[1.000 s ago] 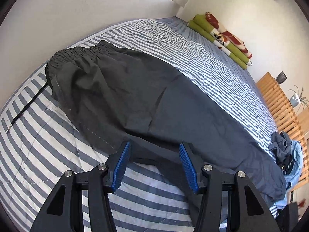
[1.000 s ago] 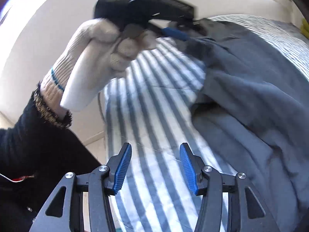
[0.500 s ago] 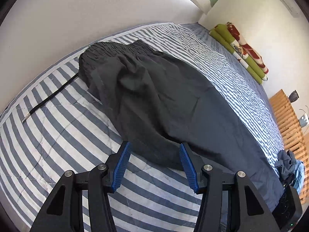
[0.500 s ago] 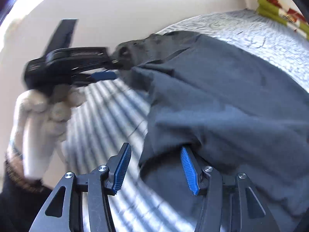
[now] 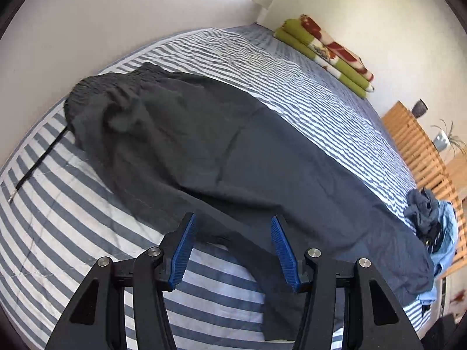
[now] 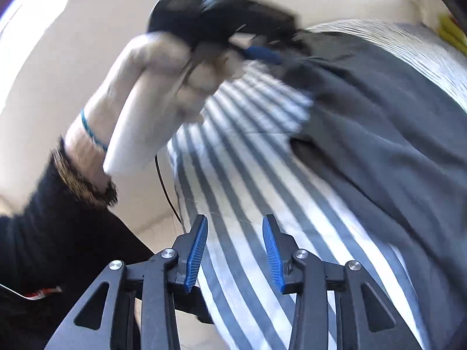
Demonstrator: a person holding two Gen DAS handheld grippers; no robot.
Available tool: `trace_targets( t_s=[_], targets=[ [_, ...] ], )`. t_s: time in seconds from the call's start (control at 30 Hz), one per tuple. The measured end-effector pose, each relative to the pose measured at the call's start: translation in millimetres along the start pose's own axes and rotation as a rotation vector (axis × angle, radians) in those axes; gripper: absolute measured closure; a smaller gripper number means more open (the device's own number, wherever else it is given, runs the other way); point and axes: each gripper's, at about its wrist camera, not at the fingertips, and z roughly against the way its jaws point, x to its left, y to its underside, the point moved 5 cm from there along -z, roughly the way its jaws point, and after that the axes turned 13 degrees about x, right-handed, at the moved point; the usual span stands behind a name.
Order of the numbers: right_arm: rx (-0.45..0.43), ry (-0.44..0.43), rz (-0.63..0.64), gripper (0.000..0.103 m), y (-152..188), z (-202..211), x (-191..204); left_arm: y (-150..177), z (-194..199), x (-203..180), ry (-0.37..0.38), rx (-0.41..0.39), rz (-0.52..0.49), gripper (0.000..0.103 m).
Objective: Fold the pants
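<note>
pants (image 5: 221,151) flat on bed (image 5: 73,233) | left gripper (image 5: 230,233) fingers spread | right gripper (image 6: 235,233) fingers narrowing, empty

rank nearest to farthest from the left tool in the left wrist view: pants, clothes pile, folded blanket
1. pants, partly between the left tool's open fingers
2. clothes pile, at the bed's right edge
3. folded blanket, far end by the wall
</note>
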Motion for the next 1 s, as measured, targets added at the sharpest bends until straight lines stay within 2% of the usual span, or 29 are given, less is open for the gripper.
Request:
trace_targets(
  t_s=[0.07, 0.13, 0.27, 0.37, 0.43, 0.5, 0.6, 0.67, 0.83, 0.93, 1.0],
  targets=[
    [-0.076, -0.006, -0.135, 0.067, 23.6, 37.8, -31.6, 9.7, -7.9, -25.4, 0.035, 0.033, -0.073, 0.047],
    [-0.141, 0.034, -0.267, 0.067, 52.8, 75.4, -66.5, 23.0, -15.8, -51.3, 0.039, 0.063, -0.154, 0.047],
    [-0.262, 0.16, -0.596, 0.067, 140.8, 155.3, -145.6, 63.9, -25.8, -101.6, 0.046, 0.124, -0.323, 0.047],
    [-0.353, 0.309, -0.857, 0.067, 218.6, 217.4, -199.4, 95.5, -28.6, -133.9, 0.036, 0.144, -0.43, 0.047],
    [-0.419, 0.344, -1.008, 0.067, 267.7, 252.1, -223.7, 109.8, -36.0, -154.6, 0.034, 0.152, -0.487, 0.047],
    [-0.494, 0.366, -1.154, 0.067, 314.9, 284.0, -247.6, 123.4, -42.2, -174.1, -0.001, 0.149, -0.537, 0.047],
    [-0.534, 0.437, -1.272, 0.067, 363.6, 318.7, -265.0, 138.8, -54.1, -203.3, -0.042, 0.158, -0.608, 0.047],
    [-0.534, 0.455, -1.303, 0.067, 380.3, 330.1, -271.8, 144.6, -62.7, -222.1, -0.043, 0.16, -0.652, 0.047],
    [-0.495, 0.433, -1.338, 0.067, 388.9, 330.6, -284.5, 152.9, -87.9, -255.1, -0.111, 0.177, -0.732, 0.047],
    [-0.522, 0.317, -1.365, 0.067, 392.7, 321.1, -278.5, 151.6, -95.9, -260.2, -0.129, 0.178, -0.736, 0.052],
    [-0.526, 0.294, -1.348, 0.067, 380.1, 309.9, -272.8, 148.3, -101.3, -261.7, -0.129, 0.18, -0.725, 0.058]
  ],
)
